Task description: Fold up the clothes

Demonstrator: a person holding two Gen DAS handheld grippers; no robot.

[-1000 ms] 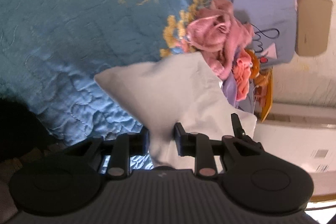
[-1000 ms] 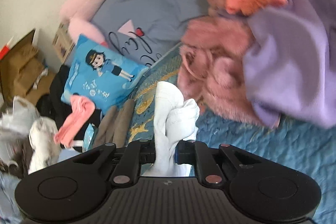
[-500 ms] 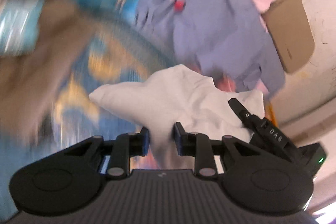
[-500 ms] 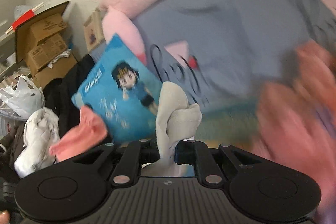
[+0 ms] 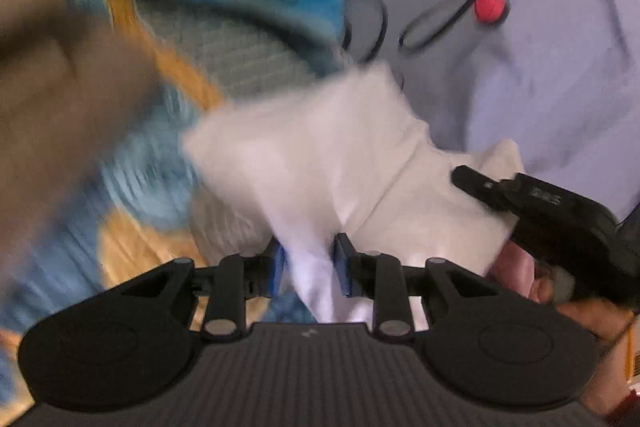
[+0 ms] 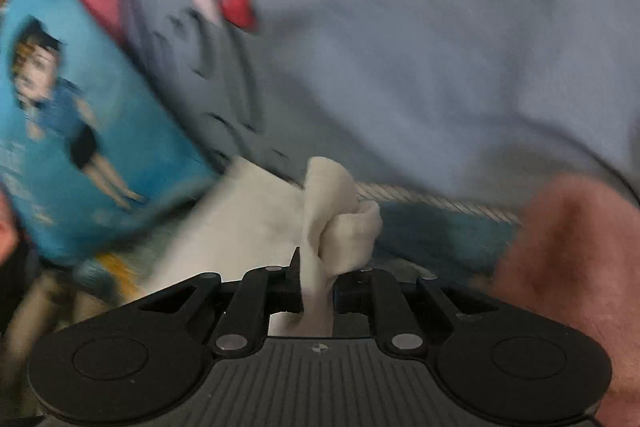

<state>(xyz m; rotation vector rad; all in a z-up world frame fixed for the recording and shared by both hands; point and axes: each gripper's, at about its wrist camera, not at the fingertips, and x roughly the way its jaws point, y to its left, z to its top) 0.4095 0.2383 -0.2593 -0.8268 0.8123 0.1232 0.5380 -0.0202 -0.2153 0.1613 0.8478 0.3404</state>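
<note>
Left gripper (image 5: pixel 308 263) jaws pinch a fold of the white cloth (image 5: pixel 320 155); right gripper (image 6: pixel 316 287) jaws clamp a bunched edge of it; cloth spans between them above the bedspread (image 6: pixel 432 231), near the blue pillow (image 6: pixel 76 115); both views blurred.

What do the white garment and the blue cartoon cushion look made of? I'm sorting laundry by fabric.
The white garment, clamped in both the left tongs and the right tongs, looks like soft matte knit, perhaps cotton: it bunches in thick, rounded folds. The blue cartoon cushion looks like smooth printed fabric, probably polyester, though motion blur leaves that open.
</note>
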